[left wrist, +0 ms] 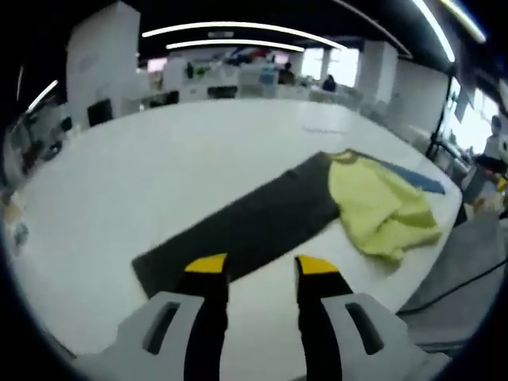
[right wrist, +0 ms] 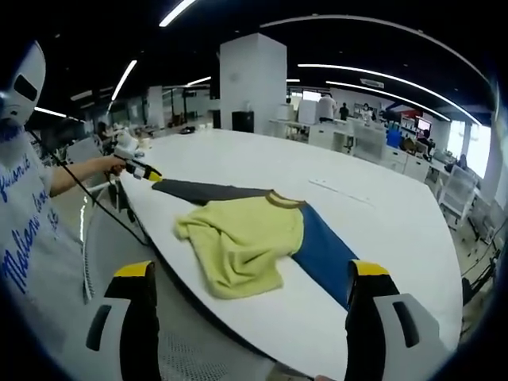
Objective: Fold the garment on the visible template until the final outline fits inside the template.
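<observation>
Open office, ceiling light strips

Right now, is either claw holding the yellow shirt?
No. The yellow shirt lies crumpled on the table, clear of both open claws.

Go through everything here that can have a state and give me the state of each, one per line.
yellow garment: crumpled and partly folded, lying across the template, one edge near the table edge.
template: flat on the white table, dark grey at one end, blue at the other, middle covered by the garment.
left tongs: open, empty, above the grey end.
right tongs: open, empty, short of the garment.
</observation>
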